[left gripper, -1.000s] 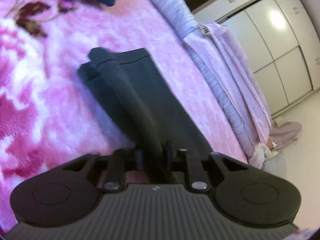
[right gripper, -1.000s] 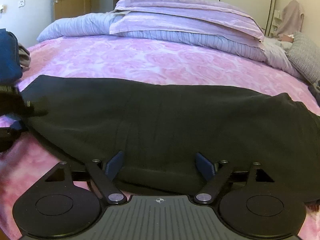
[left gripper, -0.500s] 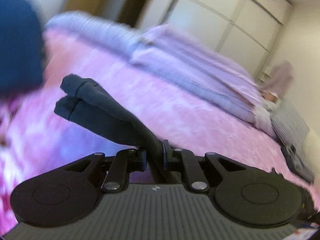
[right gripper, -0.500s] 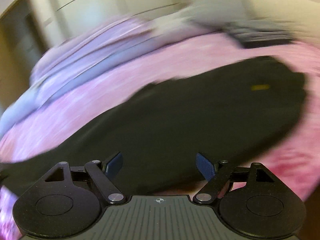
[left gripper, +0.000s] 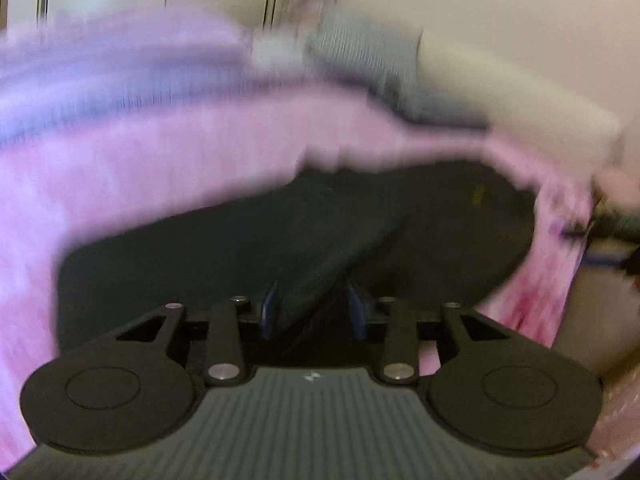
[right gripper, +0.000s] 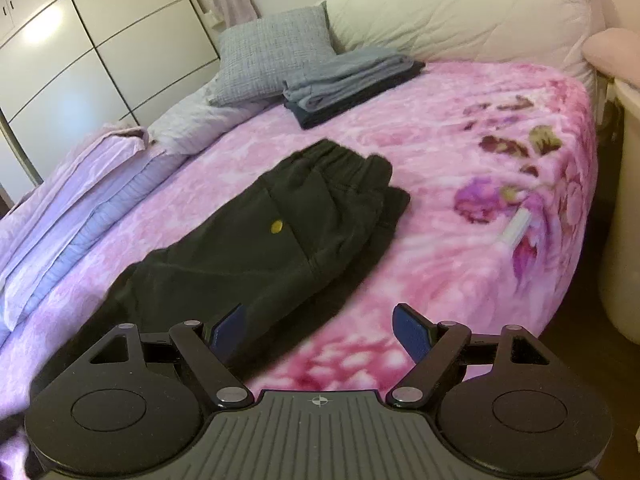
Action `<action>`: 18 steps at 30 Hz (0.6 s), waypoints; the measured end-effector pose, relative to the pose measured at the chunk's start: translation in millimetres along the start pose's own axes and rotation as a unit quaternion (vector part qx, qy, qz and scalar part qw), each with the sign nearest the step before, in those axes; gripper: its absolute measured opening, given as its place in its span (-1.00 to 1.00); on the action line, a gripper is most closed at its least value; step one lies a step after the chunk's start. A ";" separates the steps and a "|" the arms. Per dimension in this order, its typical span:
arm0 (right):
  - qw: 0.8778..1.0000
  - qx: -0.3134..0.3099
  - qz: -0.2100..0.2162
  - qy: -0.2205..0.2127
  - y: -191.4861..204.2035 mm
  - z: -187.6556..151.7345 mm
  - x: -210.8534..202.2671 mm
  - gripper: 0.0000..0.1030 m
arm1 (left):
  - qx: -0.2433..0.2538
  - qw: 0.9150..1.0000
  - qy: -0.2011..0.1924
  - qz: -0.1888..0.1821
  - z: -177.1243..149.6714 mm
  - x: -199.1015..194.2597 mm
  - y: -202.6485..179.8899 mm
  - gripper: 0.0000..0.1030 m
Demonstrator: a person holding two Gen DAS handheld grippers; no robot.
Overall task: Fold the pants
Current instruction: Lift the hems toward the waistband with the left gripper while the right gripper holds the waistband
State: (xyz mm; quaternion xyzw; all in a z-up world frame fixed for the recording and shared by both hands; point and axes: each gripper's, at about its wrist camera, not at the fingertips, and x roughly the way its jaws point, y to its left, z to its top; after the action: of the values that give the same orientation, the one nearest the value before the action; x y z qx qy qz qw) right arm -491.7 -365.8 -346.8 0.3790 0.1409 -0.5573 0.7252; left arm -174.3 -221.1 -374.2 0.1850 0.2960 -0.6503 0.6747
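Dark pants (right gripper: pixel 288 232) lie on the pink flowered blanket (right gripper: pixel 460 152), elastic waistband at the far end, with a small yellow mark on the upper layer. My right gripper (right gripper: pixel 320 328) hovers open over the near edge of the pants, its left fingertip (right gripper: pixel 228 324) above the cloth and nothing between the fingers. The left wrist view is heavily blurred. There my left gripper (left gripper: pixel 314 312) is shut on a thick fold of the pants (left gripper: pixel 240 248), which rises in a ridge from between the fingers toward the far right.
A stack of folded grey and dark clothes (right gripper: pixel 352 80) sits by a grey pillow (right gripper: pixel 276 48) and a white headboard cushion (right gripper: pixel 460 12). Lilac bedding (right gripper: pixel 80 184) lines the left. A white strip (right gripper: pixel 516 228) lies near the bed's right edge. Wardrobe doors (right gripper: pixel 80 40) stand behind.
My left gripper has swung the held pants end across toward the waistband side, its fingers now a little wider around thicker cloth. The right gripper turned toward the waistband and stayed open.
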 end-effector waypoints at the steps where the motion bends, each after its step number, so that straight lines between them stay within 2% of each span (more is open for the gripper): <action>1: 1.000 0.000 0.016 0.004 3.0 -1.9 0.4 0.51 | -0.009 1.000 0.007 0.004 -5.9 2.1 1.1 -0.37; 3: 0.998 -0.001 0.057 0.011 11.6 -10.1 2.9 0.51 | -0.031 0.999 -0.014 0.001 -11.6 -14.1 9.2 -0.29; 5: 0.990 0.007 0.137 0.034 26.9 -18.7 10.9 0.50 | -0.048 0.998 -0.036 0.011 -10.5 -34.2 18.8 -0.29; 7: 0.973 0.032 0.222 0.063 44.1 -27.7 24.6 0.34 | -0.060 0.996 -0.051 0.030 -10.0 -49.4 30.2 -0.29; 9: 0.955 0.064 0.268 0.111 64.1 -38.1 44.8 0.09 | -0.086 0.994 -0.049 0.051 -14.3 -57.5 47.3 -0.30; 10: 0.947 0.079 0.278 0.140 75.1 -44.5 57.2 0.05 | -0.099 0.992 -0.045 0.060 -12.4 -57.0 55.1 -0.32; 12: 0.940 0.100 0.276 0.172 90.1 -54.8 75.9 -0.04 | -0.129 0.988 -0.039 0.079 -20.5 -60.8 70.1 -0.32; 14: 0.941 0.122 0.247 0.196 95.4 -59.3 88.0 -0.08 | -0.155 0.984 -0.042 0.078 -21.3 -64.0 82.5 -0.33; 18: 0.944 0.160 0.212 0.196 95.9 -56.4 98.3 -0.15 | -0.162 0.983 -0.046 0.068 -34.0 -72.8 94.9 -0.36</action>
State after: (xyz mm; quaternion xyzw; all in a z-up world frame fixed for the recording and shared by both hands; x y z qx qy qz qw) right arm -358.2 -386.2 -408.7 0.6127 0.1060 -0.3205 0.7145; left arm -84.5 -135.4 -366.1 0.0627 0.3527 -0.5545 0.7511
